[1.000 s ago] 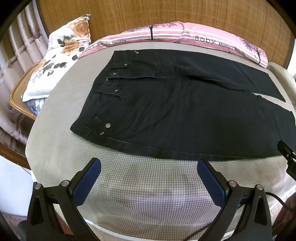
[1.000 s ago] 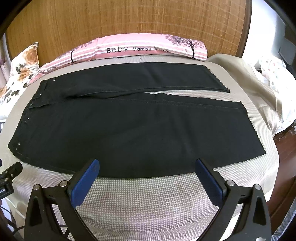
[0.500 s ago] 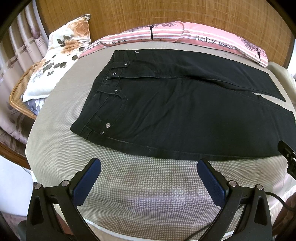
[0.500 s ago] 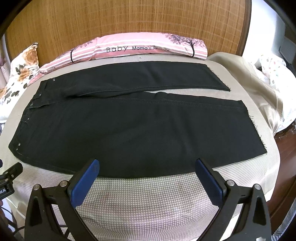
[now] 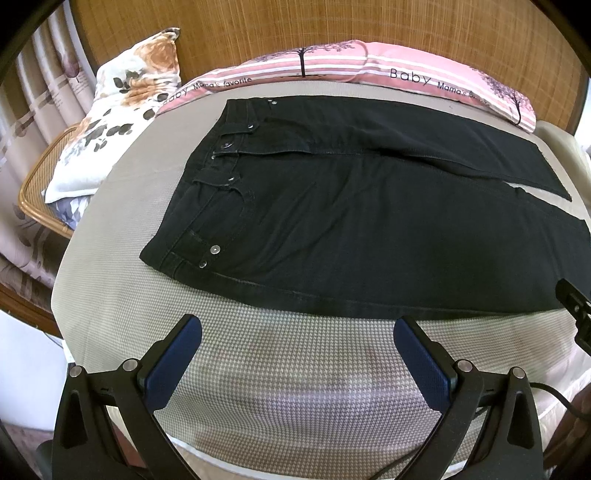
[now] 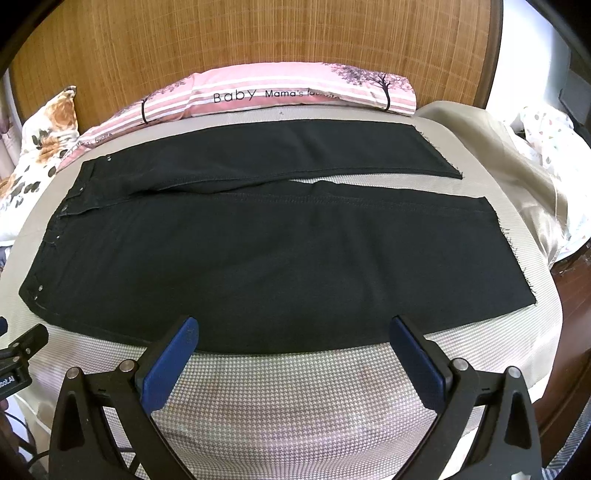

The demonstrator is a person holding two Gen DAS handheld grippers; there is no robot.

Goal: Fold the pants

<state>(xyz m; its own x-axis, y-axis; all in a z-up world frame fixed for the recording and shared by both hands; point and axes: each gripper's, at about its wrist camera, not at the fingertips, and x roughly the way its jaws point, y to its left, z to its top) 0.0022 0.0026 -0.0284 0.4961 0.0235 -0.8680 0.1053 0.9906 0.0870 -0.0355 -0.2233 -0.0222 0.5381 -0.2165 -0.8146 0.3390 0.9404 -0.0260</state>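
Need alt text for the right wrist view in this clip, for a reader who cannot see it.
Black pants lie flat and unfolded on a bed's houndstooth cover, waistband to the left, both legs reaching right with a narrow gap between them. The open right gripper hovers at the near edge, holding nothing. A pink striped pillow lies against a woven headboard behind.

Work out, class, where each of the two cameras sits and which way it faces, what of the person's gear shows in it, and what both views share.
Left wrist view: sits on the left gripper, facing across the bed at the waistband end of the pants; its open jaws show, plus the other gripper's edge at far right.
Right wrist view: sits on the right gripper, facing the leg hems; its open jaws show.
Shared: the pants, the pink pillow, the flowered pillow and the bed cover.
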